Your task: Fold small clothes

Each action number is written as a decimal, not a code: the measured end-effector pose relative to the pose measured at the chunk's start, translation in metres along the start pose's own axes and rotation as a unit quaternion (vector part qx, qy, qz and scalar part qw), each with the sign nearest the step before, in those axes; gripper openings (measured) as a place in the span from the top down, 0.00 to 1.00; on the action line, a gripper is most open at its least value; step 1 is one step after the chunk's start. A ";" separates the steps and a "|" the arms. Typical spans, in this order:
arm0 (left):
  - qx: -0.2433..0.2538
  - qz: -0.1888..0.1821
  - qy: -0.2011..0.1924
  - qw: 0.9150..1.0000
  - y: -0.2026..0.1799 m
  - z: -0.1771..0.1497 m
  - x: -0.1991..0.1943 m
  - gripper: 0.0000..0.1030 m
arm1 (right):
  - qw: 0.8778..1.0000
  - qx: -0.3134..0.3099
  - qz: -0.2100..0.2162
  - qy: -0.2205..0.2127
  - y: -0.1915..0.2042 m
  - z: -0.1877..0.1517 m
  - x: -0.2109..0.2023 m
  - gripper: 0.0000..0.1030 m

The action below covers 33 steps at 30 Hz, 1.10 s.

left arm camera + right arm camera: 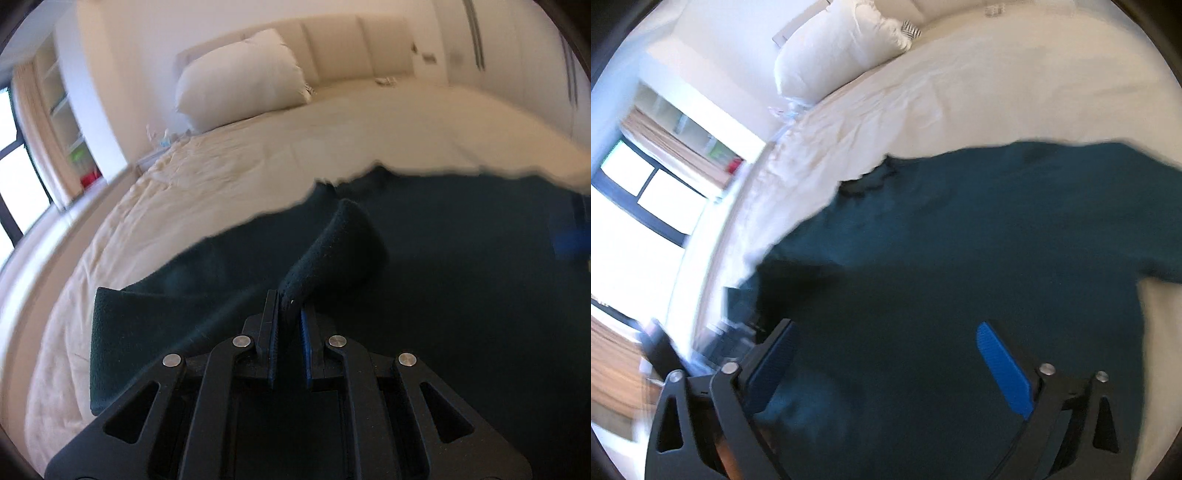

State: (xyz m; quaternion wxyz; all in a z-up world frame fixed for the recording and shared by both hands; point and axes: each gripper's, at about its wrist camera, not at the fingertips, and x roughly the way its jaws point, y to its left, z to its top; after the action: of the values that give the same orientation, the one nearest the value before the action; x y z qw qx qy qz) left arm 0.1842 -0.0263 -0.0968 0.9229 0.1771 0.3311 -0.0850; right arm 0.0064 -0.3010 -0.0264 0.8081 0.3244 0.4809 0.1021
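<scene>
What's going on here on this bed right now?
A person is folding a dark teal knit garment spread on a cream-sheeted bed, using a handheld gripper in each hand. The left gripper is shut on a raised fold of the fabric. The right gripper hangs over the garment with its jaws wide apart and nothing pinched between them. A white pillow sits at the head of the bed. The fold is not yet finished.

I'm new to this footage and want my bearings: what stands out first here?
A dark teal garment lies spread across the near part of a cream-sheeted bed. The left gripper is shut on a raised fold of it, while the right gripper hangs open above the cloth. A white pillow leans at the headboard.
</scene>
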 end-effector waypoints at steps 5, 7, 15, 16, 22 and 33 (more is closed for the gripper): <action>0.014 0.017 -0.011 1.000 -0.020 -0.030 -0.004 0.91 | 0.988 0.073 0.115 0.076 0.002 0.021 0.057 0.12; 0.028 0.032 -0.022 0.999 -0.025 -0.039 -0.017 0.91 | 0.980 0.094 0.137 0.113 0.009 0.025 0.087 0.17; 0.117 0.074 -0.057 0.989 -0.050 -0.051 -0.029 0.91 | 0.943 0.186 0.224 0.163 0.008 0.033 0.130 0.20; 0.119 0.074 -0.060 0.988 -0.050 -0.053 -0.029 0.91 | 0.941 0.193 0.221 0.168 0.005 0.034 0.133 0.20; 0.124 0.073 -0.065 0.987 -0.052 -0.052 -0.034 0.91 | 0.938 0.186 0.214 0.199 0.014 0.034 0.156 0.26; 0.022 -0.008 -0.047 0.999 -0.010 -0.046 -0.050 0.89 | 0.976 0.054 0.140 0.160 0.062 0.066 0.171 0.92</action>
State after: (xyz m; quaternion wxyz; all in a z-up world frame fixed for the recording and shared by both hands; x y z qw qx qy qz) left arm 0.1163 -0.0156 -0.1007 0.9327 0.1909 0.2863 -0.1076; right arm 0.1591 -0.1997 -0.0874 0.6796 0.4115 0.5584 0.2386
